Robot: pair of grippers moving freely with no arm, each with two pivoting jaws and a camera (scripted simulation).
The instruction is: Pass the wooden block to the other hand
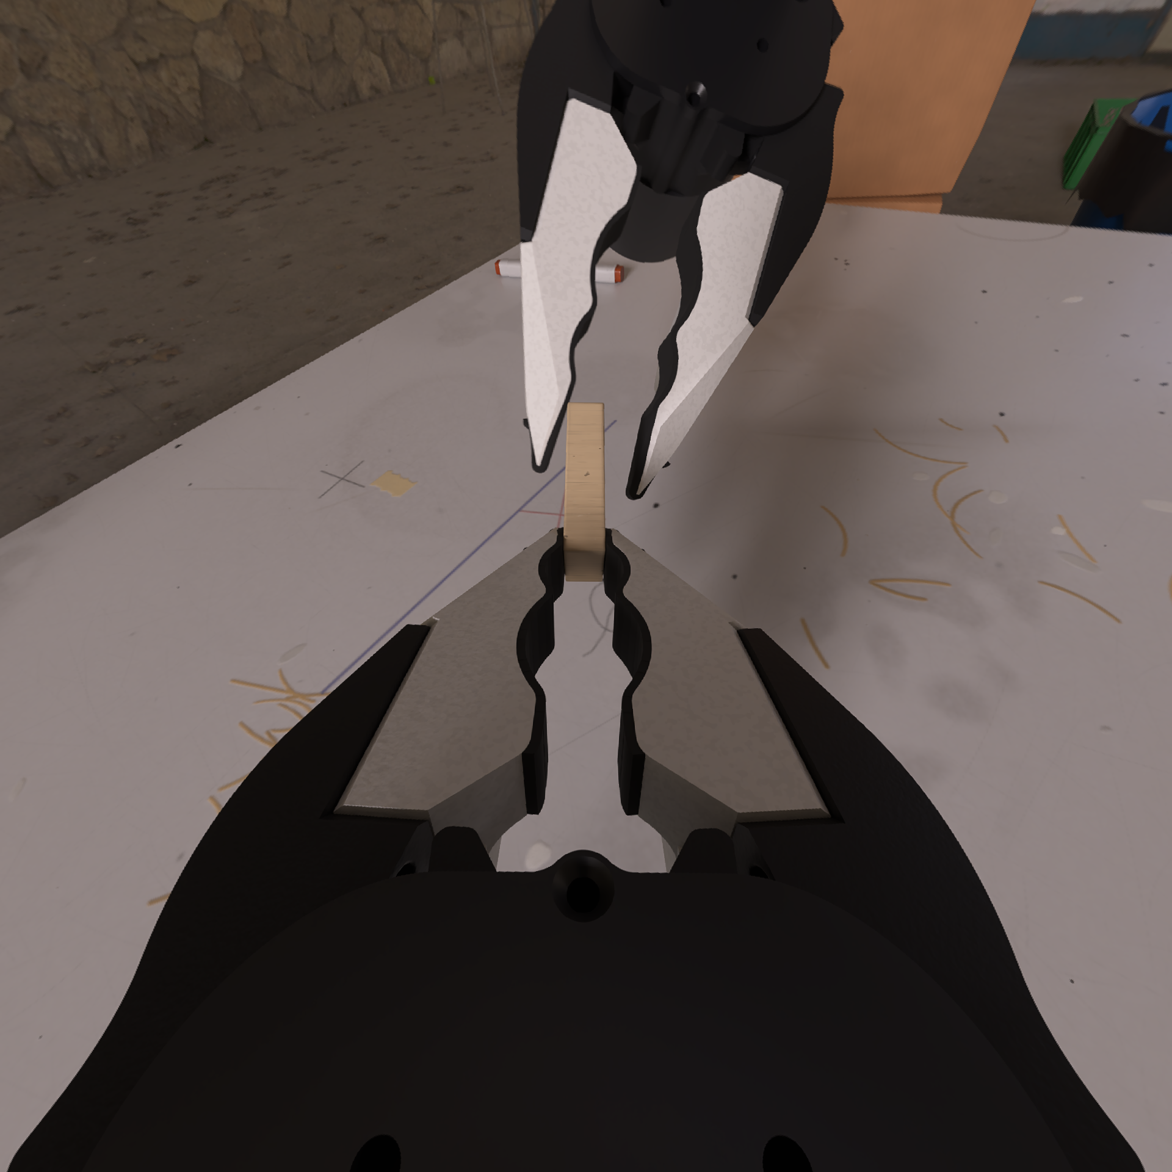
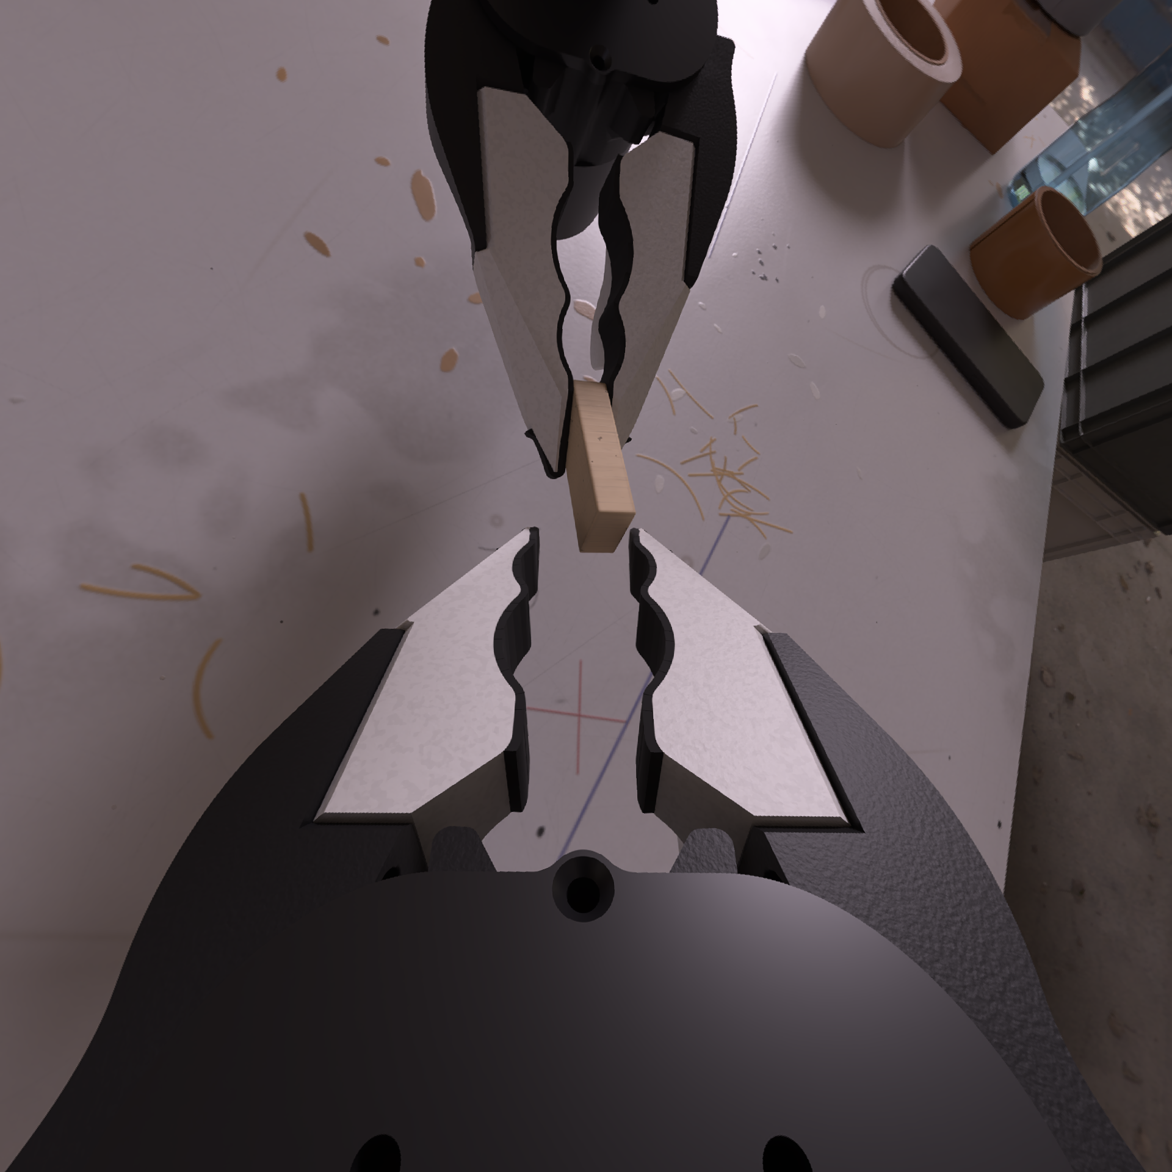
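A pale wooden block (image 1: 584,488) is clamped at its near end between the tips of my left gripper (image 1: 584,546), above the white table (image 1: 190,602). My right gripper (image 1: 586,479) comes from the far side, open, with its fingertips on either side of the block's far half and apart from it. In the right wrist view the block (image 2: 601,472) sticks out of the left gripper (image 2: 586,444) toward me, and its free end sits just past the open tips of my right gripper (image 2: 583,539), not between them.
A white marker with orange ends (image 1: 558,271) lies at the table's far edge. Two tape rolls (image 2: 885,70) (image 2: 1034,260), a dark flat bar (image 2: 967,336) and a brown box (image 2: 1008,82) stand on one side of the table. Pale shavings (image 2: 723,475) litter the table.
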